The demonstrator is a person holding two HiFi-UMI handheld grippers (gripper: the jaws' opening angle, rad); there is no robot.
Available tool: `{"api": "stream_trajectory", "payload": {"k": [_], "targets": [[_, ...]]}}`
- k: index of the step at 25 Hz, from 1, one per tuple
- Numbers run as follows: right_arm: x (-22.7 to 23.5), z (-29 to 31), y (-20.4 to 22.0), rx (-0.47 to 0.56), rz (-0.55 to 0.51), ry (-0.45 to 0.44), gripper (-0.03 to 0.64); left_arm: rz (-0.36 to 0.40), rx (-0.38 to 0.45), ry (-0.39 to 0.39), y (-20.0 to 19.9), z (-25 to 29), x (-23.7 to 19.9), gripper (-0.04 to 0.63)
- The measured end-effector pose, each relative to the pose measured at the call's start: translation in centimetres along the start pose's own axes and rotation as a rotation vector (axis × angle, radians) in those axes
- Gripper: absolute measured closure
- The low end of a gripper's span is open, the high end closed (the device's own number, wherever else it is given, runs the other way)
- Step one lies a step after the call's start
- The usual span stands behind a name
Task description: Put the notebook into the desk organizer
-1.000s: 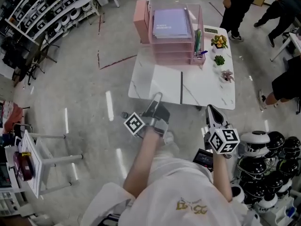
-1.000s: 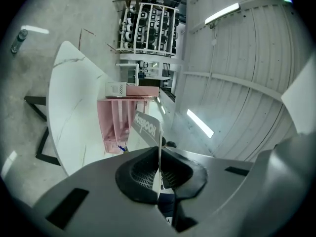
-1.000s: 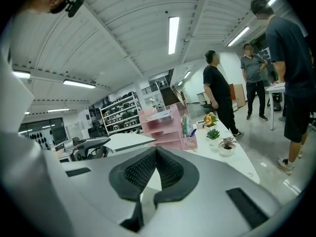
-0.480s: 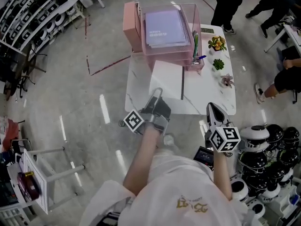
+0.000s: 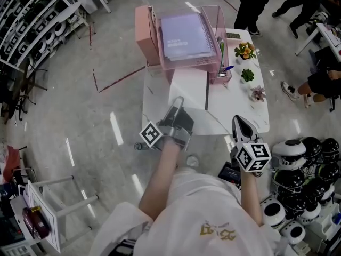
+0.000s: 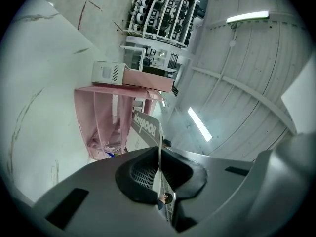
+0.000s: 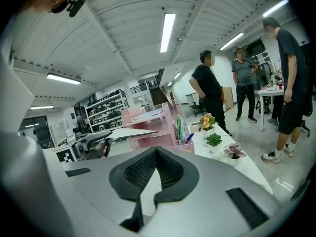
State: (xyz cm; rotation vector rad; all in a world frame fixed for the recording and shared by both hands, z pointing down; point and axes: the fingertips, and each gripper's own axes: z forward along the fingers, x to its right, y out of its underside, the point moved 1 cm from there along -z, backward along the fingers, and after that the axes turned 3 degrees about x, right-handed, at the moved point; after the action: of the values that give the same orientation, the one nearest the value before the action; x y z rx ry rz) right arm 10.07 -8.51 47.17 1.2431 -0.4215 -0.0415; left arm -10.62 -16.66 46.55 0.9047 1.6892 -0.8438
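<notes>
My left gripper (image 5: 178,101) is shut on the near edge of a white notebook (image 5: 188,88) with a dark spine, held flat over the white table (image 5: 240,105) just in front of the pink desk organizer (image 5: 141,25). In the left gripper view the thin notebook (image 6: 144,126) runs edge-on out of the closed jaws toward the organizer (image 6: 106,117). A purple notebook (image 5: 184,34) lies on the organizer's top tray. My right gripper (image 5: 237,121) hangs shut and holds nothing at the table's near right edge. The right gripper view shows the held notebook (image 7: 129,132) beside the organizer (image 7: 158,125).
Three small potted plants (image 5: 248,73) stand along the table's right side, and pens (image 5: 222,52) sit in the organizer's right holder. People (image 5: 256,4) stand beyond the table. White and black helmets (image 5: 298,196) crowd the floor at right; shelving racks (image 5: 32,15) line the left.
Both grippers have moved forward toward the table. The white notebook, earlier over the table's near edge, now reaches close to the organizer's front.
</notes>
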Motion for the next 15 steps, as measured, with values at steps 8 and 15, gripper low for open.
{"api": "stream_trajectory", "payload": {"k": [8,15], "targets": [[0.1,0.1,-0.1,-0.001,0.000,0.012,0.607,-0.030,0.025,-0.020,-1.1,0.5,-1.4,0.569],[1.0,1.6,-0.1,-0.010,0.005,-0.008,0.607,-0.033,0.057,-0.046,-1.6,0.8,-2.9,0.569]]}}
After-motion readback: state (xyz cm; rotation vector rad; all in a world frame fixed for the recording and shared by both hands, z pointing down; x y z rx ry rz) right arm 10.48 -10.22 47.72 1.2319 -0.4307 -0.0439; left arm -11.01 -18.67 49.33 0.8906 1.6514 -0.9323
